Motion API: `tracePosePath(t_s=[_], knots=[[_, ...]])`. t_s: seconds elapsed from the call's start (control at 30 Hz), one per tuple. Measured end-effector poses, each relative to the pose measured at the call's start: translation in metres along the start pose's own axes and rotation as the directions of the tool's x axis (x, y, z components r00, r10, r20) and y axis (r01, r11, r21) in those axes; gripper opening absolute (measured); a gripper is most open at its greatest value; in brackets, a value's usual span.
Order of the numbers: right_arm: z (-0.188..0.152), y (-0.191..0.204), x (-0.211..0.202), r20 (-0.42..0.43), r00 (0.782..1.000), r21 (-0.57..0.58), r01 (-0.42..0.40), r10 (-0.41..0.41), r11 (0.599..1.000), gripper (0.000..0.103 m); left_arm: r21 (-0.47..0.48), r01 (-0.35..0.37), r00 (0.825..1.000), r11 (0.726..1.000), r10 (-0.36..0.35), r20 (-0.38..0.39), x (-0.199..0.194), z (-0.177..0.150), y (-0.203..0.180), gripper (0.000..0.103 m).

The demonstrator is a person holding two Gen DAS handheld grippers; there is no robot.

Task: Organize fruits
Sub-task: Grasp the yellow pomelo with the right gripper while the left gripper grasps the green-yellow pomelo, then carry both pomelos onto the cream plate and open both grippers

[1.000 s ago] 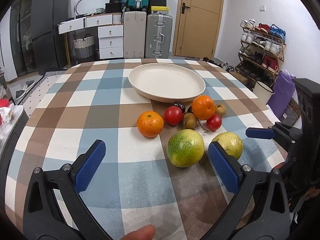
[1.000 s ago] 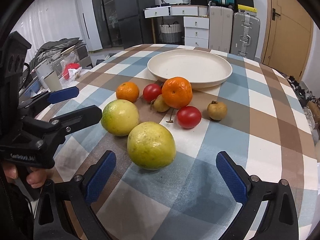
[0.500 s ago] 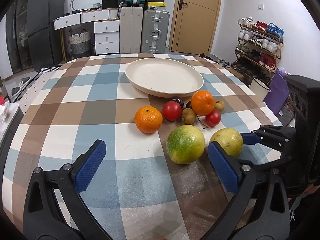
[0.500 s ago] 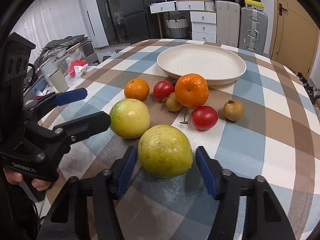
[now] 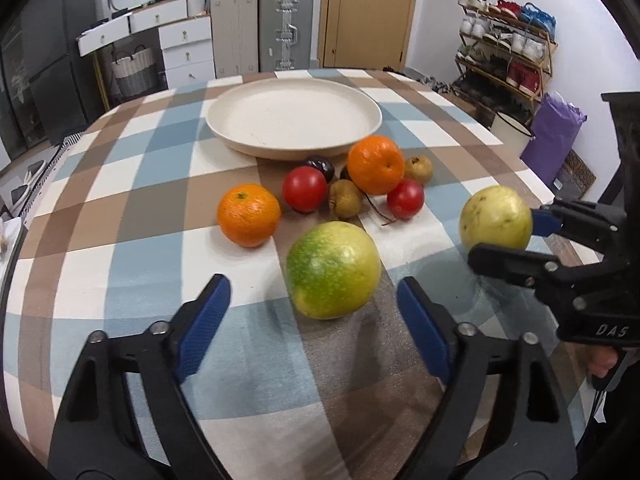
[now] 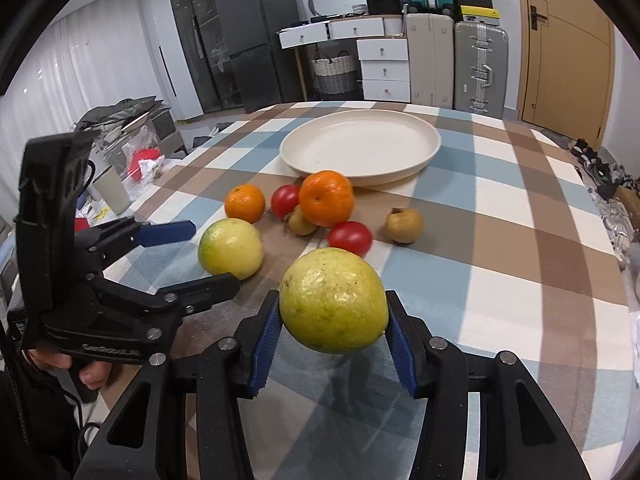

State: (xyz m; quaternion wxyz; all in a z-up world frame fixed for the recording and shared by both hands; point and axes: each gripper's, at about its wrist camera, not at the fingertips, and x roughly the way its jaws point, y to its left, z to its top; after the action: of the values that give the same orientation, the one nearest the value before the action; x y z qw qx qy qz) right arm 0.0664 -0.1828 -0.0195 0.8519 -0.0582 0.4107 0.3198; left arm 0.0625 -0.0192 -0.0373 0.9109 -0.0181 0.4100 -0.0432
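Observation:
My right gripper (image 6: 332,336) is shut on a yellow-green guava (image 6: 334,300) and holds it above the checked table; the guava also shows in the left wrist view (image 5: 495,218), held in that gripper. My left gripper (image 5: 314,312) is open, its blue pads on either side of a green guava (image 5: 333,270) that rests on the table; it also shows in the right wrist view (image 6: 231,247). Beyond lie two oranges (image 5: 248,215) (image 5: 375,164), two red tomatoes (image 5: 305,189) (image 5: 405,199), small brown fruits (image 5: 345,198) and a dark plum (image 5: 320,165). An empty cream plate (image 5: 294,120) stands behind them.
The round table (image 5: 120,240) has a blue, brown and white checked cloth. A shoe rack (image 5: 508,56) and purple bag (image 5: 556,136) stand off its right edge. Drawers and suitcases (image 5: 260,28) line the back wall. Clutter (image 6: 132,152) lies on the floor at the left.
My right gripper has closed on the yellow-green guava and lifted it off the table. My left gripper has moved in around the green guava and narrowed a little.

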Motion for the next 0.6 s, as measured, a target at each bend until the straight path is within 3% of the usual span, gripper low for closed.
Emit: tracePosePath(t_s=[0.3, 0.43, 0.6], knots=[[0.000, -0.015, -0.002, 0.003, 1.000, 0.030, 0.020, -0.020, 0.999, 0.051, 0.018, 0.026, 1.000, 0.999, -0.026, -0.017, 0.011, 0.004, -0.011, 0.047], [0.000, -0.014, -0.002, 0.004, 1.000, 0.022, 0.022, -0.022, 1.000, 0.050, -0.002, 0.073, 0.997, 0.997, -0.073, -0.010, 0.007, 0.002, -0.007, 0.047], [0.002, -0.010, -0.004, 0.023, 1.000, 0.008, 0.014, -0.014, 1.000, 0.050, 0.019, 0.076, 0.997, 0.997, -0.076, 0.032, -0.006, 0.002, -0.008, 0.047]])
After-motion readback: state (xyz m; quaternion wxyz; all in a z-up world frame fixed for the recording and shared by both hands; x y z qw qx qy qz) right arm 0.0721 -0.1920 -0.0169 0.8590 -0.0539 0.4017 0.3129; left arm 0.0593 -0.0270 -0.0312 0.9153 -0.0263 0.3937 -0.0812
